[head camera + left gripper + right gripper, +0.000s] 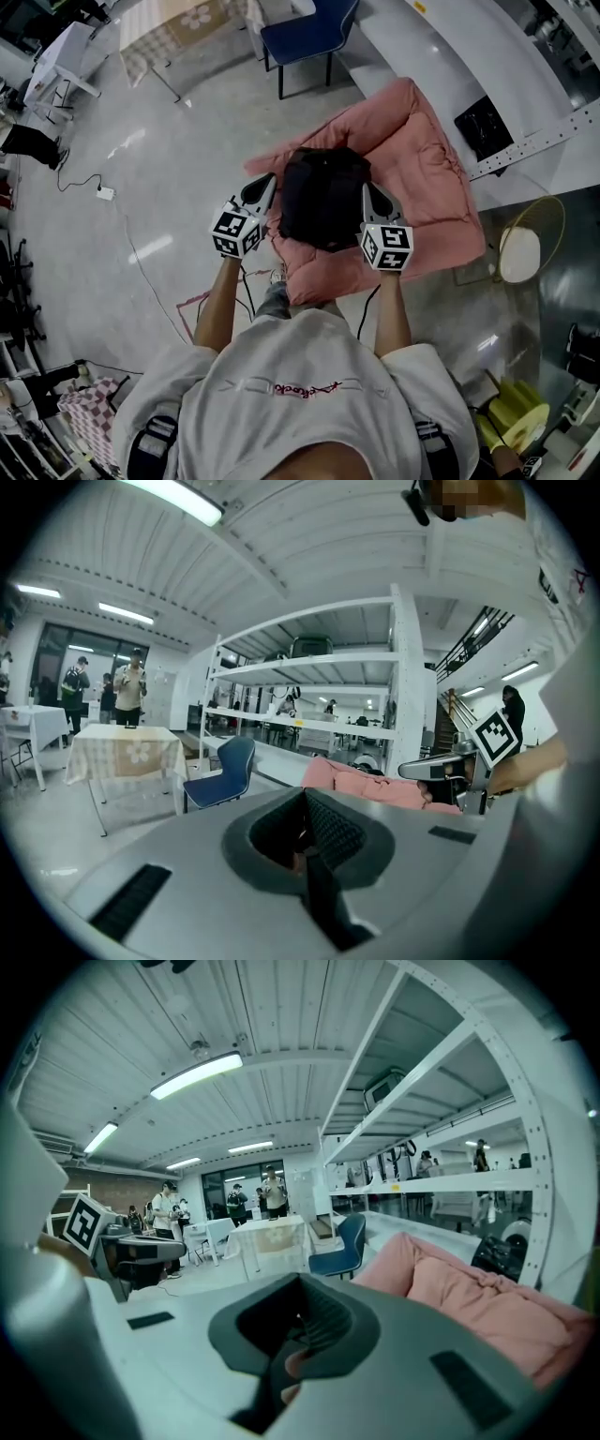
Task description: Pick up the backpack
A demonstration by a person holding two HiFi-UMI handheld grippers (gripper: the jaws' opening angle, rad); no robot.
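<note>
- The black backpack [323, 197] sits on the near half of a rumpled pink cushion [427, 159], directly in front of the person. From the head view I cannot tell whether it rests fully on the cushion or is already slightly raised.
- The left hand-held gripper [268, 181] is tight against the bag's left flank and the right hand-held gripper [368, 190] against its right flank, so the bag lies between the two. Whether either one actually presses into the fabric cannot be made out.
- In the left gripper view the jaws are together, with no strap or cloth caught between them. The right gripper view shows the same, with the jaws closed on nothing.
- Both gripper views look out over the cushion rather than at the bag. Each shows the other hand-held gripper off to the side with a dark shape near it.
- Step in hand, as I judge it: the bag is bracketed from both sides but no grasp has been made.
- The next move seems to call for one of two things. Either the jaws part and close on a handle or strap, or the two tools squeeze inward evenly and lift together.
- Beyond the cushion stand a blue chair [309, 33] and a long white table [450, 56], on a glossy grey floor [169, 159].
</note>
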